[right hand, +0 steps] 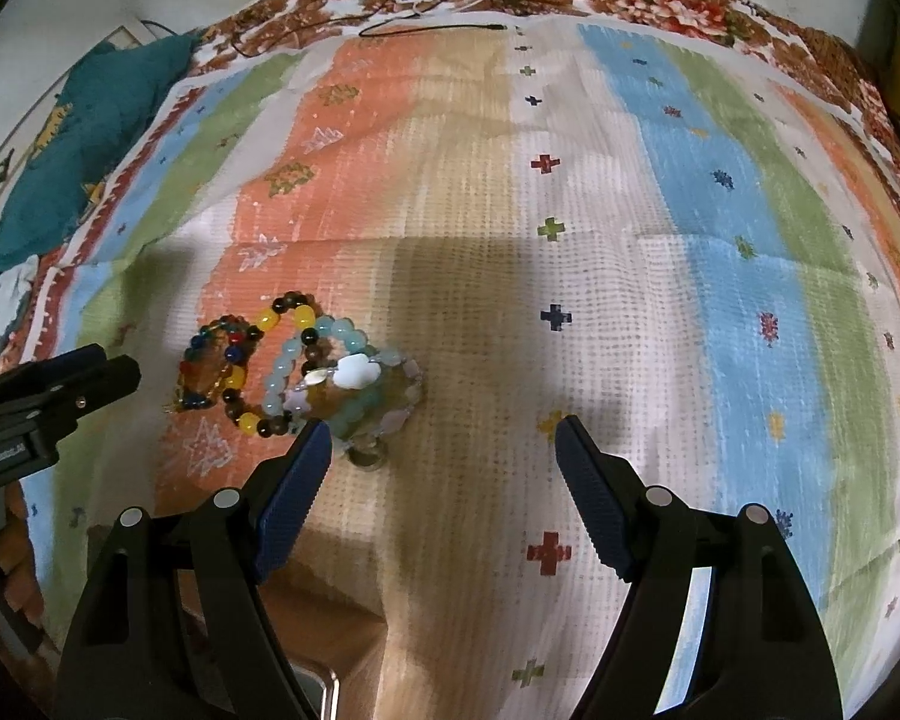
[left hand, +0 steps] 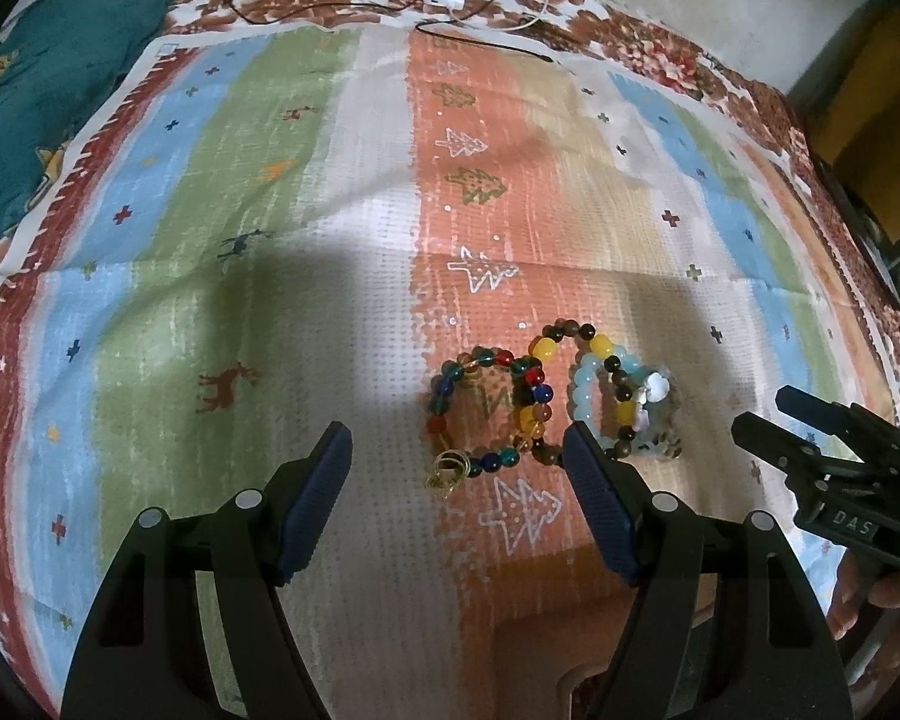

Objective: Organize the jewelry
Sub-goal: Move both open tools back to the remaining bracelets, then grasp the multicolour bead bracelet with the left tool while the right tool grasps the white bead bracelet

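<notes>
The left gripper [left hand: 457,462] stood wide open at the bottom of its frame, empty; the right gripper [right hand: 443,450] gaped likewise, holding nothing. The bracelets [left hand: 546,399] lay in one overlapping heap on the striped mat [left hand: 270,192], lower centre-right in the left view, just past the fingertips. Sorting apparently had not begun. How many strands were tangled together was hard to tell.

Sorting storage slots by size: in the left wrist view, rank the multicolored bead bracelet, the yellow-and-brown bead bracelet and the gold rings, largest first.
1. Yellow-and-brown bead bracelet
2. Multicolored bead bracelet, nearly alike; they overlap, so the order is unsure
3. Gold rings, clearly smallest
</notes>
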Tool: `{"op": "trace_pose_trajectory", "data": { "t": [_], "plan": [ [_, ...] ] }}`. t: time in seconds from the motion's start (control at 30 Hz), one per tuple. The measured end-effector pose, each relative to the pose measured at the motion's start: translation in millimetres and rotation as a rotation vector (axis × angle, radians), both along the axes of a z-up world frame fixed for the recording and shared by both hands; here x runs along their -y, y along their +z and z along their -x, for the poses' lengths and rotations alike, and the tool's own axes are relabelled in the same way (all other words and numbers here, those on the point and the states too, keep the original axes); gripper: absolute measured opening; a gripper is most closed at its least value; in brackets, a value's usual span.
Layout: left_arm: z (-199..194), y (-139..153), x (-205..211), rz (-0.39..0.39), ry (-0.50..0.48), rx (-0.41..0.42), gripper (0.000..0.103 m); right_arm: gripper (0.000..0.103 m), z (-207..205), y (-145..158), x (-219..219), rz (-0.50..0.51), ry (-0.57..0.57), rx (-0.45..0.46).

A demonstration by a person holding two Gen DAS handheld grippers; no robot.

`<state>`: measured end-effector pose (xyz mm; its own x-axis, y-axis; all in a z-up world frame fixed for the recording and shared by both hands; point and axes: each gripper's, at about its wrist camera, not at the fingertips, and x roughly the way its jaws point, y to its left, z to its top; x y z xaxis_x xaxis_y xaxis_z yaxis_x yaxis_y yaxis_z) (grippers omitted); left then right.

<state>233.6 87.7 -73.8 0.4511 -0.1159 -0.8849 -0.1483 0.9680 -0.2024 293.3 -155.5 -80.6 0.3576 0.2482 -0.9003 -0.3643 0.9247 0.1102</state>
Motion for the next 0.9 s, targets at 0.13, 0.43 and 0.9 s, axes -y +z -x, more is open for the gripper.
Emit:
{"op": "trace_pose_trajectory", "data": {
  "t": [0.13,0.43,0.9],
  "plan": [
    [-4.4,-4.0,-0.2,-0.002,-0.004,-0.010,0.072,0.077,-5.7,-5.8,-1.0,0.011,-0.005,-0.007],
    [-15.2,-15.1,-1.8,-0.013,-0.013,-0.032,0.072,0.077,-18.9,-19.6,-5.9,0.043,-0.018,-0.021],
    [-30.6,-31.9,0.2,-0.028,-0.039,-0.071,0.070,0.077,-33.0,-35.4,-12.4,0.071,-0.019,-0.038]
  ]
}}
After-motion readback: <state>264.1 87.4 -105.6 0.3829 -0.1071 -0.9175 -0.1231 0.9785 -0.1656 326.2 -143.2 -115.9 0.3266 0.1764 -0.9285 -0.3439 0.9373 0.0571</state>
